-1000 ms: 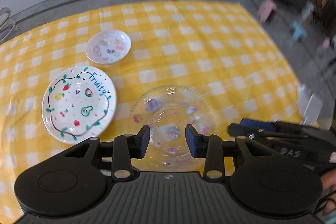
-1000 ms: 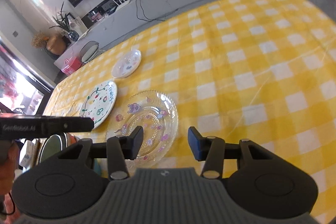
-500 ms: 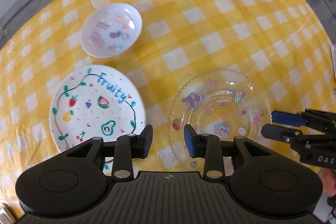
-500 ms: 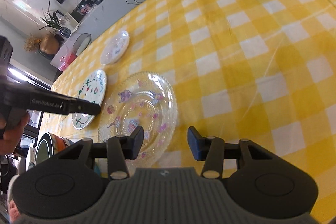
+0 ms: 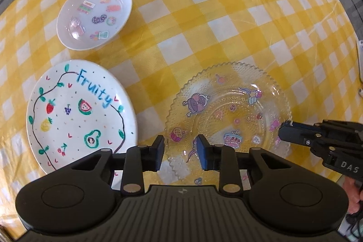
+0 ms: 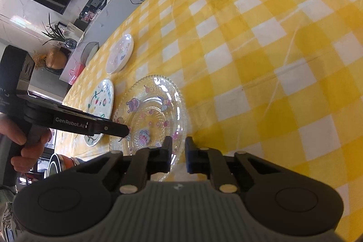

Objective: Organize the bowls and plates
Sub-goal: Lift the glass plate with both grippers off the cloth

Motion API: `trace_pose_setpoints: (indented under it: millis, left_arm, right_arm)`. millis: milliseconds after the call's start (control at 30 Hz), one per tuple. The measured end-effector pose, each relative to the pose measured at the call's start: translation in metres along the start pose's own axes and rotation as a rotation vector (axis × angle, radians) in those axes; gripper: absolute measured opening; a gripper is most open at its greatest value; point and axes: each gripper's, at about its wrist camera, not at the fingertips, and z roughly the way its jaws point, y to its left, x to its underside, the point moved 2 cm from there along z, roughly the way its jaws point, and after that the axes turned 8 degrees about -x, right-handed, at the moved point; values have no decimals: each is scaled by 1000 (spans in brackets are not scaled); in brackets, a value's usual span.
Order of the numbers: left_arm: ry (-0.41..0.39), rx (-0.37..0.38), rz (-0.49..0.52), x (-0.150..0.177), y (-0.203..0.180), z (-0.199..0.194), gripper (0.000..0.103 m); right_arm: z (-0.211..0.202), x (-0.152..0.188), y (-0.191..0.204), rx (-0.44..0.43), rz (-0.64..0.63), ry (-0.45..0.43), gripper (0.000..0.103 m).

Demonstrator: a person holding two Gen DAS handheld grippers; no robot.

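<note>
Both tongs (image 5: 179, 152) (image 6: 178, 157) over opposite rims of glass plate (image 5: 229, 115), right closed.

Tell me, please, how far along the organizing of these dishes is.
Nothing is stacked: white bowl, Fruity plate and glass plate lie apart. In hand: right tongs shut on the glass plate's rim; left tongs closing around its opposite rim. Left: all the stacking.
</note>
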Motion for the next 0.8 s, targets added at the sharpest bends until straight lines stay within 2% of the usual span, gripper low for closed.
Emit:
trace_pose_setpoints:
  millis: [267, 467, 567, 700, 767, 800]
  left_arm:
    - [-1, 43, -47, -6, -2, 1, 26]
    - [-17, 63, -33, -13, -25, 1, 26]
    - [-17, 72, -74, -14, -24, 3, 26]
    - [-31, 92, -146, -11, -17, 4, 26]
    - [-33, 109, -183, -10, -11, 7, 26]
    - [-35, 116, -194, -8, -10, 7, 26]
  right_arm:
    - [-12, -4, -6, 45, 31, -51, 4]
    - [-28, -11, -16, 106, 55, -115, 3]
    - [-31, -13, -19, 105, 60, -118, 3]
    - [-35, -15, -16, 107, 41, -127, 9]
    - [-36, -15, -16, 109, 40, -129, 23]
    - [-36, -15, -17, 106, 48, -128, 26]
